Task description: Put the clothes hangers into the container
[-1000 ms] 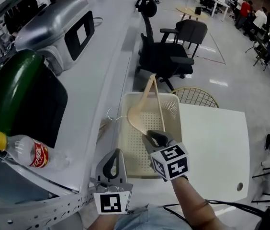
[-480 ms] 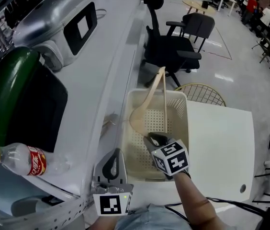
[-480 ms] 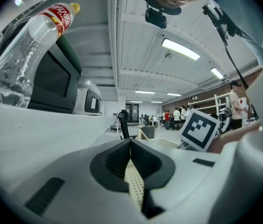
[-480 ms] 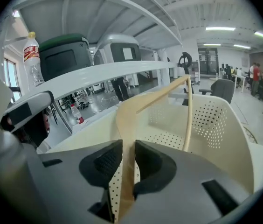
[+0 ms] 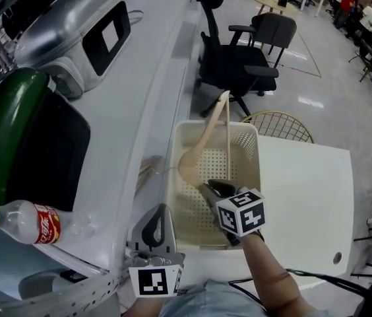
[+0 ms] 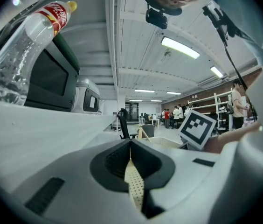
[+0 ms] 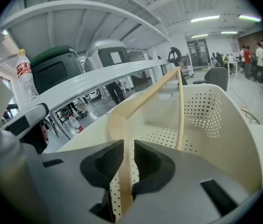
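One hanger [image 5: 191,161] slanting in basket [image 5: 252,172], tip above rim

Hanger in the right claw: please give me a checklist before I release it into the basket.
1. Hanger between the right claw's jaws, which have just been closing: ok.
2. Hanger over the basket: ok.
3. Hanger fully below the rim: not ok, its far end sticks above.
4. Left claw outside the basket, shut: ok.
5. Hook free of the rim: cannot tell.

Wooden hanger [image 5: 200,147], matt perforated plastic container [image 5: 259,197]
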